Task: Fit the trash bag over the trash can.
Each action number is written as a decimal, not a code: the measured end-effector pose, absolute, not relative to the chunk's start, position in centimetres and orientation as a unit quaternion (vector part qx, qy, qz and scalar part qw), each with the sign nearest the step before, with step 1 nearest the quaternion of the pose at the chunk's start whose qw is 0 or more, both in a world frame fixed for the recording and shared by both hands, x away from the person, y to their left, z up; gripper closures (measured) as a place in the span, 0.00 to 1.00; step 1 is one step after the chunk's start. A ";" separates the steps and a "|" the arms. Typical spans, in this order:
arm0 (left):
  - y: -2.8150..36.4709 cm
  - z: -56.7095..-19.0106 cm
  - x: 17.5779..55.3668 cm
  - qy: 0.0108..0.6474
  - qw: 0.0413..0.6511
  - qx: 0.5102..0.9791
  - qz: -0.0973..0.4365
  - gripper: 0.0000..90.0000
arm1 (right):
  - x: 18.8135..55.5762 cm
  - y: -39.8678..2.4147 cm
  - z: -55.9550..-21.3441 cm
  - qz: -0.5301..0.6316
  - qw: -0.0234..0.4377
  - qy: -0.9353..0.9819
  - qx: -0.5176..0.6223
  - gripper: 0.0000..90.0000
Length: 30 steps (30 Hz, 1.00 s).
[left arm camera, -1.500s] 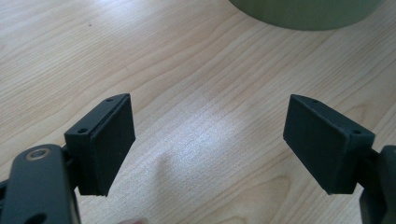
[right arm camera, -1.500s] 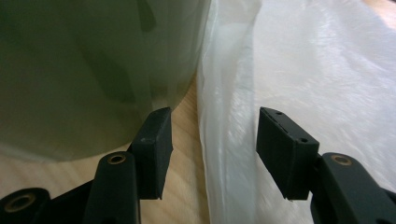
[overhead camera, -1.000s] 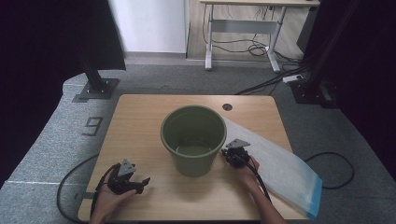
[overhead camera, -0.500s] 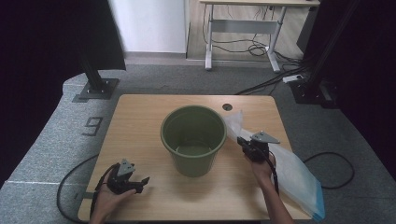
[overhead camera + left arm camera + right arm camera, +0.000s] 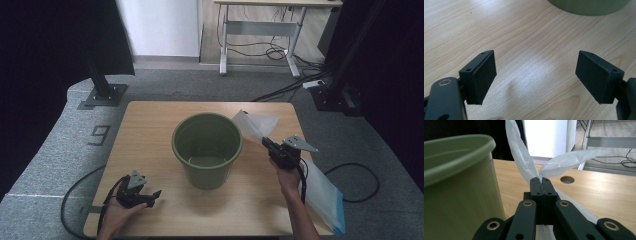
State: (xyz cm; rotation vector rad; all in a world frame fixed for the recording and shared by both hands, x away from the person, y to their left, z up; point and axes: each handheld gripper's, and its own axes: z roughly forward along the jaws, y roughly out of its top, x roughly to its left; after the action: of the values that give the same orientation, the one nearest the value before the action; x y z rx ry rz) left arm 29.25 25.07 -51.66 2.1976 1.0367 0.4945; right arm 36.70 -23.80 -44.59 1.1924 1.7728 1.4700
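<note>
One bag [image 5: 260, 125], thin, translucent white plastic, crinkled, with a blue band along its far lower edge [image 5: 340, 220] at the table's right front corner; upper end lifted off the table and flaring into two leaf-like flaps above the right gripper [image 5: 267, 145], just right of the bucket rim; lower part trailing down past the right hand [image 5: 289, 175] and lying on the table, overhanging its right edge

In the right gripper view, bag [image 5: 529, 162] pinched between the closed jaws of the right gripper [image 5: 540, 180], one flap rising straight up, the other spreading right; bucket wall [image 5: 461, 195] close on the left, apparently not touching the bag

One bucket [image 5: 207, 150], olive green, round, upright, open-topped, with a rolled rim; standing at the middle of the table, nothing visible inside but its own bottom

One table [image 5: 150, 130], light wood grain, with one round hole [image 5: 567, 179] near its far right side

Two grippers, black; left gripper [image 5: 155, 194] low at the table's left front, held by the left hand [image 5: 117, 212], well apart from the bucket; in the left gripper view, jaws of the left gripper [image 5: 536, 75] spread wide over bare wood, gripping nothing, bucket base [image 5: 589, 6] at the top edge

One figure 9 [image 5: 99, 135] on the grey floor left of the table
</note>
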 end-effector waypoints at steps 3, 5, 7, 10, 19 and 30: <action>25.0 -51.6 29.2 0.394 0.327 0.838 0.188 0.19 | 36.5 -24.0 -43.8 0.554 0.274 0.649 0.443 0.99; 25.1 -51.7 29.2 0.396 0.328 0.837 0.187 0.19 | 36.4 -24.2 -43.2 0.564 0.274 0.641 0.443 0.99; 25.1 -51.7 29.2 0.396 0.328 0.837 0.187 0.19 | 36.1 -24.2 -42.5 0.570 0.277 0.636 0.440 0.99; 25.2 -51.6 29.2 0.397 0.331 0.836 0.186 0.19 | 35.9 -24.3 -41.5 0.574 0.285 0.633 0.434 0.99; 25.3 -51.5 29.1 0.400 0.334 0.832 0.189 0.19 | 34.8 -24.2 -39.1 0.581 0.303 0.631 0.415 0.99; 25.3 -51.6 29.1 0.401 0.333 0.833 0.187 0.19 | 33.7 -24.1 -36.5 0.603 0.320 0.615 0.395 0.99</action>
State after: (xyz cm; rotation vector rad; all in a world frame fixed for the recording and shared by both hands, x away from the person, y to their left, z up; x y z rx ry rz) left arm 29.13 25.31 -51.56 2.1744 1.0477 0.4893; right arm 33.65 -24.13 -36.55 1.0370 1.6171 1.5844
